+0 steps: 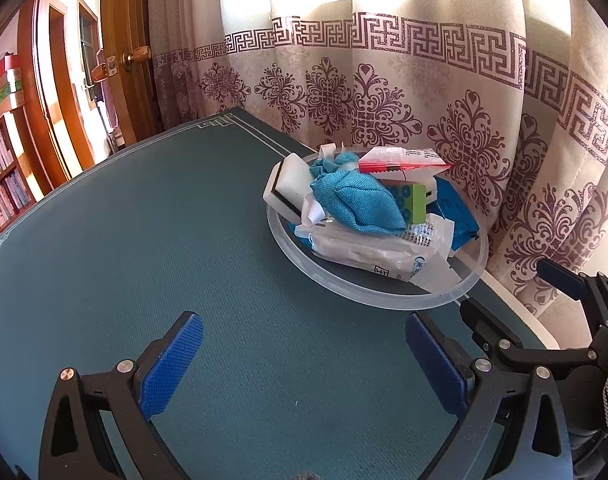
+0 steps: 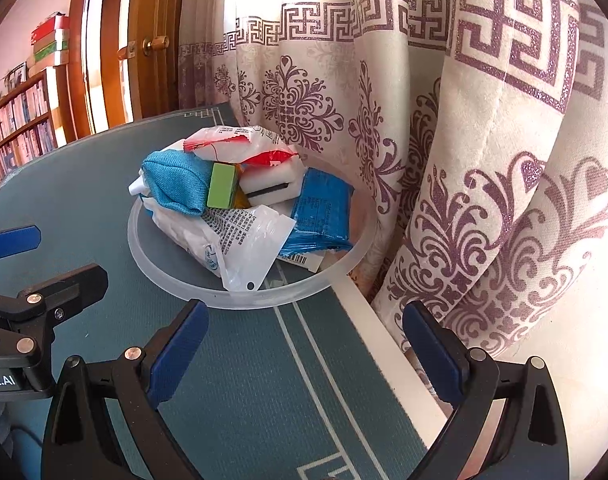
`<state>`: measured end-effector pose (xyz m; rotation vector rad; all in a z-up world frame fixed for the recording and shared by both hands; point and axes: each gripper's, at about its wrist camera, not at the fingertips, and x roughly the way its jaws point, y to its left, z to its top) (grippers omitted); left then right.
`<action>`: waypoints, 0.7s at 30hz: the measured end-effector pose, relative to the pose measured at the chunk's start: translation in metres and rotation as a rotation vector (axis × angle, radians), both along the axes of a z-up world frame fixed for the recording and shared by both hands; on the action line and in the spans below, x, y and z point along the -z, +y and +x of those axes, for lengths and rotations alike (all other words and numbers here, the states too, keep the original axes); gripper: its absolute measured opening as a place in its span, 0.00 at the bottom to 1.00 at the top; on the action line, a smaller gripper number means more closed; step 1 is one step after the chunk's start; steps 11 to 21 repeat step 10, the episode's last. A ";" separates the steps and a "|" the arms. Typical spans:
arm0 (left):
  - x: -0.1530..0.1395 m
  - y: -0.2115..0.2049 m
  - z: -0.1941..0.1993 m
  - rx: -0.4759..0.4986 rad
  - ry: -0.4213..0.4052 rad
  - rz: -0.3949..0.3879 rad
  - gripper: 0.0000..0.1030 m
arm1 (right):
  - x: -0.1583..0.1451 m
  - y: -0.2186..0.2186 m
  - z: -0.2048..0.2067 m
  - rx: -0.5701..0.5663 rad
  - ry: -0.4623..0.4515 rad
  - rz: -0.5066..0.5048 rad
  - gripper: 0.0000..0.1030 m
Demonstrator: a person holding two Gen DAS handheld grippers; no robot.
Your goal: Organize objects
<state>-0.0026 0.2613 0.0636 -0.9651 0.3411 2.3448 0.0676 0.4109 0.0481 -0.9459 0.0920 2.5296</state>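
Observation:
A clear round plastic tray (image 1: 368,298) (image 2: 175,280) stands on the green table mat by the curtain. It holds a piled heap: a blue cloth bundle (image 1: 352,200) (image 2: 175,184), a green block (image 1: 414,202) (image 2: 222,186), a white sponge (image 1: 289,182) (image 2: 271,190), a clear bag with print (image 1: 368,250) (image 2: 239,240), a blue packet (image 1: 456,216) (image 2: 324,210) and a red-and-white packet (image 1: 400,160) (image 2: 239,146). My left gripper (image 1: 304,360) is open and empty, short of the tray. My right gripper (image 2: 306,350) is open and empty, in front of the tray's near rim.
A patterned curtain (image 1: 424,92) (image 2: 484,160) hangs close behind and right of the tray. The table's white edge (image 2: 388,344) runs along it. A wooden door (image 1: 123,52) and bookshelves (image 1: 3,176) are at the far left. The right gripper shows in the left wrist view (image 1: 564,312).

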 end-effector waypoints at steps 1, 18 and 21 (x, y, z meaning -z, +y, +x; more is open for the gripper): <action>0.000 0.000 0.001 0.000 0.004 0.000 1.00 | 0.000 0.000 0.000 0.001 0.002 0.001 0.96; -0.003 -0.004 0.002 -0.005 0.015 -0.009 1.00 | -0.001 -0.004 -0.001 -0.010 0.003 -0.012 0.96; -0.003 -0.004 0.002 -0.005 0.015 -0.009 1.00 | -0.001 -0.004 -0.001 -0.010 0.003 -0.012 0.96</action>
